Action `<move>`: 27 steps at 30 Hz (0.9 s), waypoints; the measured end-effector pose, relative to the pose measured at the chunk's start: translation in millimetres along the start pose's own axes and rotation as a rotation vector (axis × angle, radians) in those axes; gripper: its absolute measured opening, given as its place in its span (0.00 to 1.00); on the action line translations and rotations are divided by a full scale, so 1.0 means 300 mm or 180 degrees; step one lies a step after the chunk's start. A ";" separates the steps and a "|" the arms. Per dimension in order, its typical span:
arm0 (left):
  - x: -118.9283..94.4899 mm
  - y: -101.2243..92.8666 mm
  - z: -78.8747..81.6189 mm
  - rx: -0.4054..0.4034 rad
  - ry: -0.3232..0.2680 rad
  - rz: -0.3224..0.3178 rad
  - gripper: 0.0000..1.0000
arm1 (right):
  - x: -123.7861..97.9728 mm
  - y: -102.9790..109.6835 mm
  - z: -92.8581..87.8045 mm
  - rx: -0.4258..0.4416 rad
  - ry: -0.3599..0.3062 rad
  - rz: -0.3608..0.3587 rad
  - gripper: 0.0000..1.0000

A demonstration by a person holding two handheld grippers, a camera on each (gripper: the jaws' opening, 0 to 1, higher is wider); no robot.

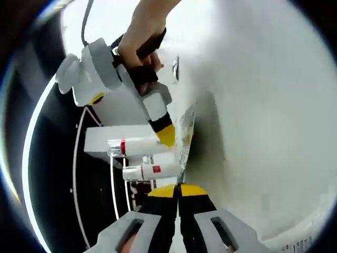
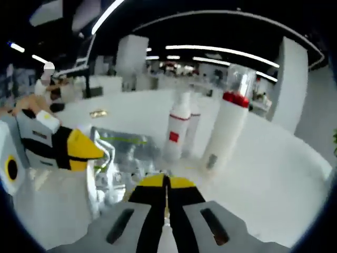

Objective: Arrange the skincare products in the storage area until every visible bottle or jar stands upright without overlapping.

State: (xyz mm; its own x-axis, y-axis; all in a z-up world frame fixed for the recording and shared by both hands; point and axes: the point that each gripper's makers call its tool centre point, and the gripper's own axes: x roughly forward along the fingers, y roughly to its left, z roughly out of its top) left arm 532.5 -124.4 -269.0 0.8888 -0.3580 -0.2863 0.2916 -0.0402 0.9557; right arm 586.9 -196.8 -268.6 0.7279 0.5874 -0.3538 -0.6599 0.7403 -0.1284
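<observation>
Three white bottles stand upright on the white table (image 2: 274, 174): a tall one with a red band and clear cap (image 2: 226, 132), a smaller one with a red label (image 2: 177, 129), and a third (image 2: 193, 132) close behind it. In the rolled left gripper view two bottles (image 1: 138, 146) (image 1: 154, 171) appear sideways. A crinkled silvery packet (image 2: 124, 158) (image 1: 185, 134) lies in front of them. My right gripper (image 2: 166, 183) (image 1: 166, 135) is shut at the packet's near edge. My left gripper (image 1: 178, 190) (image 2: 84, 148) is shut, its tips touching the packet's end. Whether either pinches the packet is unclear.
A person's hand (image 1: 139, 39) holds the right gripper. A small gold item (image 2: 98, 112) lies further back on the table. White pillars and other desks stand in the background, with a person (image 2: 45, 84) at the far left. The table's curved edge (image 1: 113, 190) borders dark floor.
</observation>
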 end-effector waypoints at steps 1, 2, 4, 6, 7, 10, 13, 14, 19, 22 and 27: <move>-0.019 0.020 0.002 -0.0062 -0.0013 -0.0018 0.00 | -0.018 -0.020 0.023 0.0118 -0.0142 -0.0072 0.00; -0.024 0.029 0.001 -0.0081 -0.0016 -0.0019 0.00 | -0.025 -0.025 0.032 0.0142 -0.0193 -0.0092 0.00; -0.047 0.048 -0.005 -0.0263 -0.0019 -0.0227 0.00 | -0.050 -0.044 0.055 0.0257 -0.0360 -0.0147 0.00; -0.074 0.077 -0.018 -0.0749 0.0084 -0.0445 0.00 | -0.061 -0.067 0.060 0.0293 -0.0385 -0.0222 0.00; -0.087 0.110 -0.021 -0.0898 0.0090 -0.0517 0.00 | -0.064 -0.082 0.070 0.0321 -0.0445 -0.0279 0.00; -0.110 0.167 -0.038 -0.1081 0.0164 -0.0662 0.00 | -0.068 -0.101 0.098 0.0466 -0.0595 -0.0304 0.00; -0.142 0.206 -0.063 -0.1264 0.0336 -0.0967 0.00 | -0.084 -0.109 0.108 0.0545 -0.0665 -0.0306 0.00; -0.147 0.224 -0.071 -0.1287 0.0364 -0.1001 0.00 | -0.090 -0.110 0.110 0.0576 -0.0689 -0.0333 0.00; -0.204 0.301 -0.118 -0.1537 0.0614 -0.1313 0.00 | -0.089 -0.097 0.119 0.0625 -0.0723 -0.0283 0.00; -0.243 0.335 -0.163 -0.1791 0.0781 -0.1484 0.00 | -0.085 -0.091 0.125 0.0657 -0.0743 -0.0241 0.00; -0.288 0.347 -0.248 -0.2516 0.0979 -0.1715 0.00 | -0.083 -0.079 0.124 0.0708 -0.0749 -0.0191 0.00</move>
State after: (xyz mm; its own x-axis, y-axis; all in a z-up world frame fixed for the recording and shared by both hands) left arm 512.3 -28.1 -149.9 0.5894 -0.2136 -0.7791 0.7337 0.5451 0.4056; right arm 591.3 -217.0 -222.3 0.8045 0.5807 -0.1247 -0.5764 0.8140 0.0720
